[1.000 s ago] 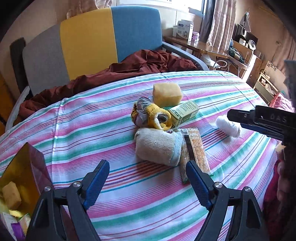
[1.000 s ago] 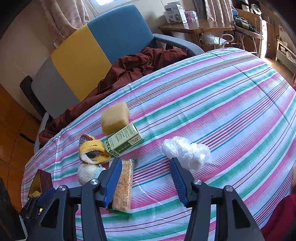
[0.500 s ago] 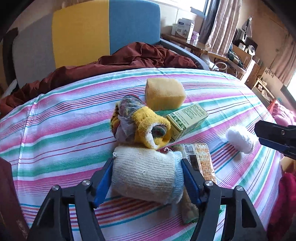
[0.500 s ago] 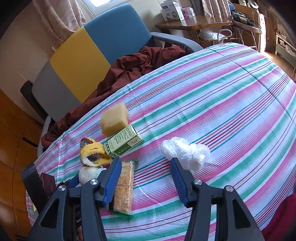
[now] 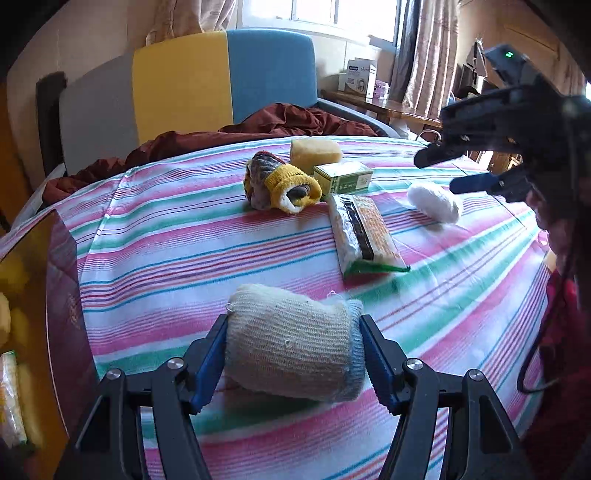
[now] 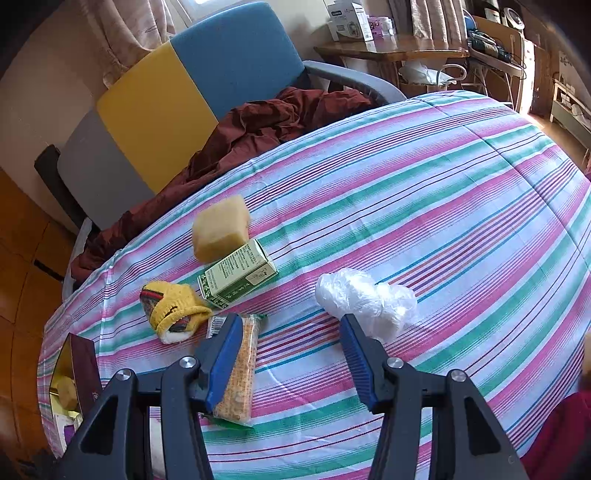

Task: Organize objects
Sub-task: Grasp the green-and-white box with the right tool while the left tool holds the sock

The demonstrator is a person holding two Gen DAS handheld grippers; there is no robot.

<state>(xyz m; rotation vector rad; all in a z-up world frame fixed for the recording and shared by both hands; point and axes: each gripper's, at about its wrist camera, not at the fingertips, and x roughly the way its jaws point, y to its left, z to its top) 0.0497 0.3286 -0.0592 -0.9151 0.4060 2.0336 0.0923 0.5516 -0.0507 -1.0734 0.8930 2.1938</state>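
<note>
Cream sock roll (image 5: pixel 291 354) pinched by left hand-held gripper (image 5: pixel 293 356), right hand-held gripper (image 6: pixel 290 354) spread, empty

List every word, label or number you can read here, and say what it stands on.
No text reads clearly.
Green carton: printed lines, too small to read.
Snack packet: dark label and barcode, blurred.
White boxes on the far wooden table: print too small.

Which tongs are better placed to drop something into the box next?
Left. The left tongs are clamped on the rolled cream knitted sock, and the open dark red box sits just to their left. The right tongs hang empty over the striped cloth.
</note>
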